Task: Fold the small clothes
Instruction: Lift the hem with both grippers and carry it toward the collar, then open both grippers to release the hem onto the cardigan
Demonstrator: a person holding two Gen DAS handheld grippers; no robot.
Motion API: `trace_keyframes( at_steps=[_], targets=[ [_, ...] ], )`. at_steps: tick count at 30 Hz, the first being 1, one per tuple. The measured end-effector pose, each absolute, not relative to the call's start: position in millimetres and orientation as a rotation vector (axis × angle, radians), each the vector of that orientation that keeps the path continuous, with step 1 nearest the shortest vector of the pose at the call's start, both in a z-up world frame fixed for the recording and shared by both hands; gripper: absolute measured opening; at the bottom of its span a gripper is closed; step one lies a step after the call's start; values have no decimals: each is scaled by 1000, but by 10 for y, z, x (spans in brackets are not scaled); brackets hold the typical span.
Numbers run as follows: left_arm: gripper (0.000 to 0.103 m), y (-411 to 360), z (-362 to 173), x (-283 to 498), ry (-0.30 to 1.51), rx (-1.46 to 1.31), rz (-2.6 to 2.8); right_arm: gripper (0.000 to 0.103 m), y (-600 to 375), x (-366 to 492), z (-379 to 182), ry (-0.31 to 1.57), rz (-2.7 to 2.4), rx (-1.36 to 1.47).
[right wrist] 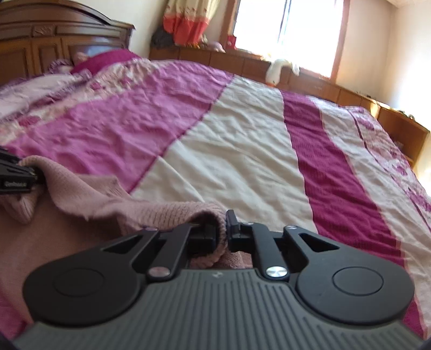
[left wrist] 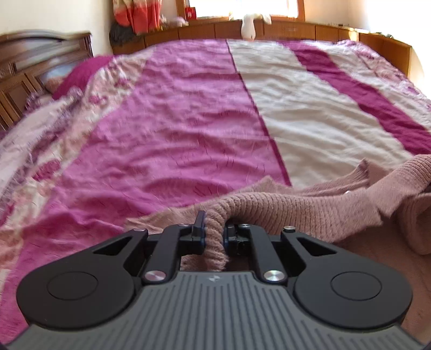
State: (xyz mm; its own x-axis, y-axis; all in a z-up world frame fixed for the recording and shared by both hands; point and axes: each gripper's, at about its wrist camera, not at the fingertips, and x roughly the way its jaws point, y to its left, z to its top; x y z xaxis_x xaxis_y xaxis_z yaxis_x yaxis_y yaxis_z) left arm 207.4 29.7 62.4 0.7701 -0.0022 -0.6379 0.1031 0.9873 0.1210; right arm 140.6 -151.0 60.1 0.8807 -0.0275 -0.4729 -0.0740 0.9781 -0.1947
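A dusty-pink ribbed knit sweater (left wrist: 309, 207) lies at the near edge of the bed, stretched between both grippers. My left gripper (left wrist: 214, 228) is shut on a bunched ribbed edge of it, which hangs down between the fingers. In the right wrist view the same sweater (right wrist: 89, 199) runs off to the left, and my right gripper (right wrist: 222, 228) is shut on another ribbed edge of it. The left gripper (right wrist: 16, 175) shows at that view's left border, clamped on the far end of the knit. The rest of the garment drops below both cameras.
The bed carries a wrinkled cover (left wrist: 188, 113) in pink, cream and magenta stripes. A carved wooden headboard (right wrist: 54, 40) stands at the left, a low wooden ledge (left wrist: 296, 29) along the far side with a white plush toy (left wrist: 249, 25), and an orange curtain (right wrist: 188, 21) by the window.
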Motion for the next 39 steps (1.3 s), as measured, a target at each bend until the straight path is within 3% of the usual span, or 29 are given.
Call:
trace_keyframes(
  at_steps=[3, 4, 6, 8, 10, 19, 26, 39],
  targets=[
    [14, 310, 474, 2220, 738, 155, -76, 13, -1625, 1504, 467, 545, 18, -167],
    [16, 307, 446, 2241, 740, 165, -80, 22, -1667, 1514, 440, 556, 14, -151],
    [29, 296, 431, 2230, 733, 194, -69, 37, -1764, 1460, 444, 544, -5, -114],
    [45, 336, 471, 2203, 730, 194, -54, 62, -1853, 1353, 523, 506, -20, -93],
    [63, 400, 551, 2142, 721, 176, -52, 66, -1911, 1219, 617, 463, -15, -115],
    [77, 678, 894, 1667, 684, 153, -102, 67, -1918, 926, 793, 498, 72, -182],
    [78, 631, 904, 1378, 681, 224, -157, 67, -1796, 764, 860, 510, 161, -129],
    [79, 221, 436, 1343, 661, 457, -251, 63, -1644, 1017, 403, 621, 218, -204]
  ],
)
